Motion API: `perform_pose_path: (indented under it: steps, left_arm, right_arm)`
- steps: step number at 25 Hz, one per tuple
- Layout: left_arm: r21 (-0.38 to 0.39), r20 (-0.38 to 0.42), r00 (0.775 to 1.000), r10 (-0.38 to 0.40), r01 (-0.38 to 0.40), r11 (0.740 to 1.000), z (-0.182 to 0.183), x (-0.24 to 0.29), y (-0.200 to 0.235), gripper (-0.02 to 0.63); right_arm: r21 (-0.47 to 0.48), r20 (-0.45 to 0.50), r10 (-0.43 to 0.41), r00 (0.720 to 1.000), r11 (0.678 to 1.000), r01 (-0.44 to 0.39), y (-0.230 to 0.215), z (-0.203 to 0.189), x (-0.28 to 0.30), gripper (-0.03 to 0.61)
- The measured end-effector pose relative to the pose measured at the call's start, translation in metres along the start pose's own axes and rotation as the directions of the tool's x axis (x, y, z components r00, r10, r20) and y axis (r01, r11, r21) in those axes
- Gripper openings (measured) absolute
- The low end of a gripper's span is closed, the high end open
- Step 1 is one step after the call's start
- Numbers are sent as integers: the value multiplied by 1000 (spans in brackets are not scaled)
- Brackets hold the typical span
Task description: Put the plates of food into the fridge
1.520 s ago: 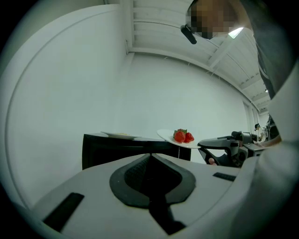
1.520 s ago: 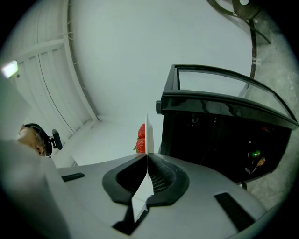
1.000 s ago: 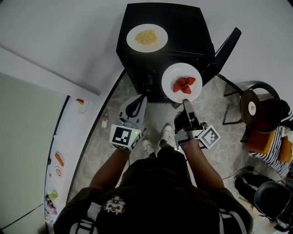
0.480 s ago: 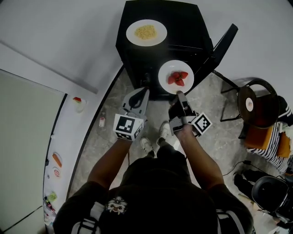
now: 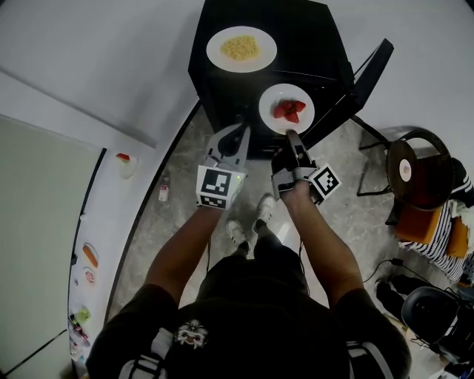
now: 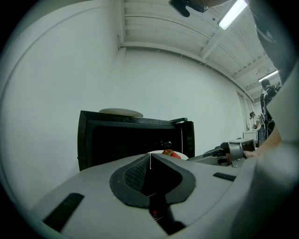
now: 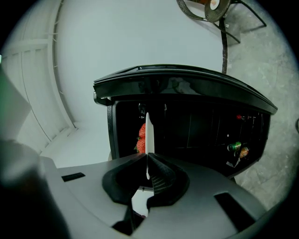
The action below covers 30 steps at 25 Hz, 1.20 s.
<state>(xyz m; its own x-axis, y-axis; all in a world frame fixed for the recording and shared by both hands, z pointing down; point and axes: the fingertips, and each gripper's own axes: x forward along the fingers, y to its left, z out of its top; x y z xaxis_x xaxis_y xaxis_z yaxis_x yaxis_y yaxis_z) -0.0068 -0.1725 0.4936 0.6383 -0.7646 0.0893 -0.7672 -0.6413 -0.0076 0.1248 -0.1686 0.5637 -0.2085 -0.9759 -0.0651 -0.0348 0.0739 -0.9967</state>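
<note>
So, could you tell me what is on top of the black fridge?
One white plate of yellow food sits on the fridge; the top beneath that plate is covered.

Bright, even light from ceiling tubes (image 6: 232,14); both gripper views bulge, corners black; fridge (image 7: 196,130) interior dark.

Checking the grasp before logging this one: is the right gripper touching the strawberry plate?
Touching. In the right gripper view, the right gripper has its jaws closed on the white rim of the strawberry plate, which is seen edge-on between the pads.
</note>
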Motion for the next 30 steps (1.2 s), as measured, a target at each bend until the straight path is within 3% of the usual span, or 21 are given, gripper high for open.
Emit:
perform_pose_path:
  steps: [14, 30]
  left_arm:
    - [-41, -28, 999, 33, -35, 999, -17, 35, 20, 23]
    - [-45, -71, 996, 61, -64, 997, -26, 40, 36, 23]
  right_arm:
    - [42, 62, -32, 998, 999, 29, -23, 25, 69, 31]
    - [45, 108, -89, 990, 995, 85, -38, 38, 102, 32]
